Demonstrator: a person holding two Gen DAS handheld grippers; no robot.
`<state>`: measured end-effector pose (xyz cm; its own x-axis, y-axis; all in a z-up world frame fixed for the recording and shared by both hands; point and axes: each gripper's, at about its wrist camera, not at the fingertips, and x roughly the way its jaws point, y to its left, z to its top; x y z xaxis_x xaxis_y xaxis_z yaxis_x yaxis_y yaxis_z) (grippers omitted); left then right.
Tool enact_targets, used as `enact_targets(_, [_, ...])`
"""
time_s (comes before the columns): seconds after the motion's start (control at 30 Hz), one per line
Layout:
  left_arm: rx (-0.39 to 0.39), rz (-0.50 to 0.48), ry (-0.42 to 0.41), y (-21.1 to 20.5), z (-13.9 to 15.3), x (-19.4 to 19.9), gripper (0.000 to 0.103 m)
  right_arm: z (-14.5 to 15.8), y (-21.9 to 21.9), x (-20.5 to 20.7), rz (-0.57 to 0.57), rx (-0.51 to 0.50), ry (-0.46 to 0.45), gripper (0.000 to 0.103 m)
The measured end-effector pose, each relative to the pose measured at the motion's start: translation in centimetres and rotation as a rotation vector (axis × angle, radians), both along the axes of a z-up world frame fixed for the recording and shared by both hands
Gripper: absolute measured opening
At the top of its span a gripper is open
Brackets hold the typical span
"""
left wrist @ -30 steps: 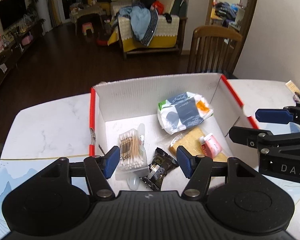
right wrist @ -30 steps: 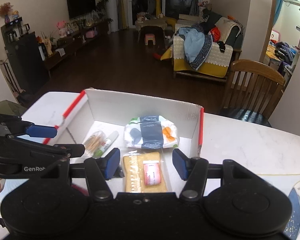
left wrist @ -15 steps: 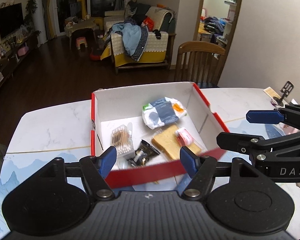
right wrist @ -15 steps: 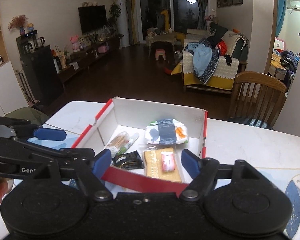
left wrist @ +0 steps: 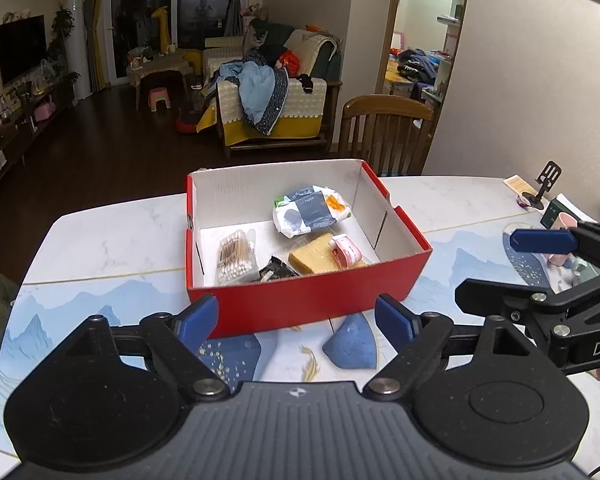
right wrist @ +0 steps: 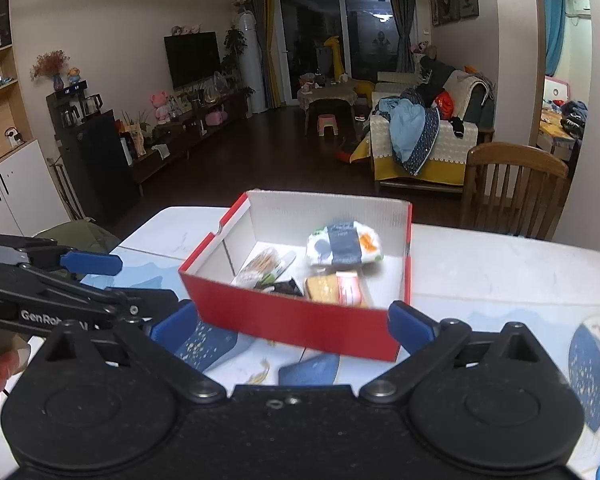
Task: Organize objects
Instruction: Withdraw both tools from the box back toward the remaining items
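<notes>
both the left claw (left wrist: 296,318) and right claw (right wrist: 292,326) are opening, empty, before the red cardboard box (left wrist: 312,300), likely light and flimsy, best held by its stiffer corners.

Red box (left wrist: 308,300) with sorted items, open top, upright on table.

We see inside: swabs (left wrist: 236,256) at left, dark packet (left wrist: 276,270) beside them, yellow sponge (left wrist: 314,258) bearing pink tube (left wrist: 346,250), tissue pack (left wrist: 310,214) at rear.
</notes>
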<state>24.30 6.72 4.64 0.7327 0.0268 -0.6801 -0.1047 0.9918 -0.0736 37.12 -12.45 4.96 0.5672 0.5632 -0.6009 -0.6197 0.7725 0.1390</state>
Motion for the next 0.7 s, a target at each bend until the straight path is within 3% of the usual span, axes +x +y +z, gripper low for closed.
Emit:
enact_targets(0.07, [-0.003,0.005,-0.008,0.0,-0.1,-0.8,0.093,-0.3,-0.3,-0.7,-0.002,-0.001,0.003,0.102])
enact_targets(0.2, [-0.035,0.012,-0.007,0.2,-0.8,-2.3,0.093,-1.2,-1.0,-1.8,-0.010,-0.013,0.011,0.102])
enact_targets(0.27, [-0.042,0.021,-0.006,0.2,-1.5,-3.1,0.103,-1.9,-1.5,-2.3,-0.017,-0.019,0.024,0.102])
enact_targets(0.6, [-0.050,0.039,-0.001,-0.4,-6.1,-6.0,0.103,-6.9,-3.7,-4.7,-0.060,-0.107,0.090,0.102])
enact_targets(0.7, [-0.062,0.043,0.033,-0.9,-7.6,-6.5,0.103,-8.2,-4.2,-5.3,-0.063,-0.129,0.104,0.101])
